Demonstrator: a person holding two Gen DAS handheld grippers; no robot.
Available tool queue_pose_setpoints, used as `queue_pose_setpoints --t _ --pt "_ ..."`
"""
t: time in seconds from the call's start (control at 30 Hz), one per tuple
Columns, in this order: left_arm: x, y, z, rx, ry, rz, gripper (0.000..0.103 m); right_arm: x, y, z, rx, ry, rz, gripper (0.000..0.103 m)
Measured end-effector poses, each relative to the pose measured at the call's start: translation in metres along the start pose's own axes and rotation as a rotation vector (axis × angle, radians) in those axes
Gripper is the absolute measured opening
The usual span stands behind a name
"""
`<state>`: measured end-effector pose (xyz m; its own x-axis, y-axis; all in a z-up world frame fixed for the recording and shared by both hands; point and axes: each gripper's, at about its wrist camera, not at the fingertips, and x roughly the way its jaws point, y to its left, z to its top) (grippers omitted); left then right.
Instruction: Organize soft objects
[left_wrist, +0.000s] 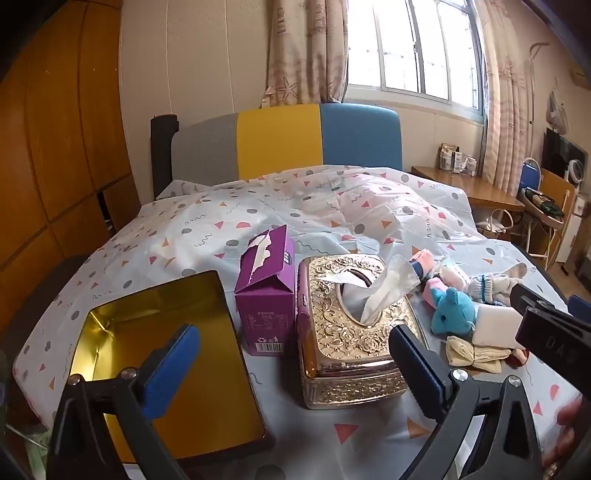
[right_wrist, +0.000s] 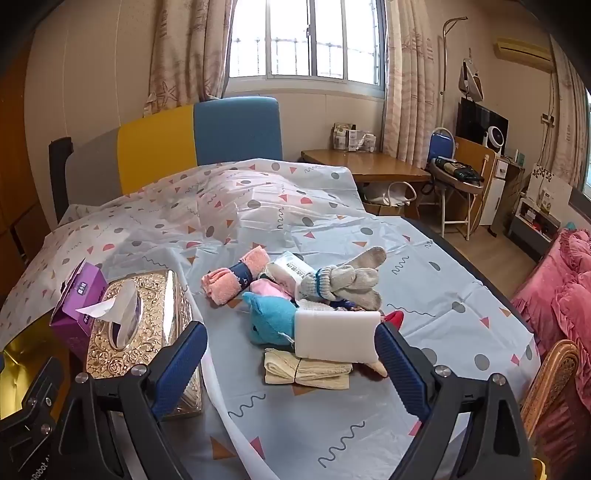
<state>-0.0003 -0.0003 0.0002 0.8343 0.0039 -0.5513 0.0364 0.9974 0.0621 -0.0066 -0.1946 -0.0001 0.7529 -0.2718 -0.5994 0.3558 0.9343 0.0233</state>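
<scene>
Socks, a pink towel, a blue plush toy and a white sponge lie heaped on the bed's patterned sheet, just ahead of the right tongs, spread wide and empty. The left tongs, equally wide and empty, hover over the gold tissue box, beside the open tin.

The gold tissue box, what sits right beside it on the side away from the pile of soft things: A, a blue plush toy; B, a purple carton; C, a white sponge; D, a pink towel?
B: the purple carton stands against the gold tissue box, opposite the pile.
</scene>
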Motion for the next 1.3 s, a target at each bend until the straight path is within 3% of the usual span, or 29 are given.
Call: queue_pose_setpoints --t 0.43,1.3 --pt "0.0 0.007 -0.006 -0.008 0.024 0.011 0.103 -0.014 -0.001 0.006 -0.014 -0.003 0.021 0.094" --pt "-0.002 0.017 -0.008 -0.019 0.029 0.024 0.103 0.003 0.014 -0.003 -0.041 -0.005 0.039 0.094"
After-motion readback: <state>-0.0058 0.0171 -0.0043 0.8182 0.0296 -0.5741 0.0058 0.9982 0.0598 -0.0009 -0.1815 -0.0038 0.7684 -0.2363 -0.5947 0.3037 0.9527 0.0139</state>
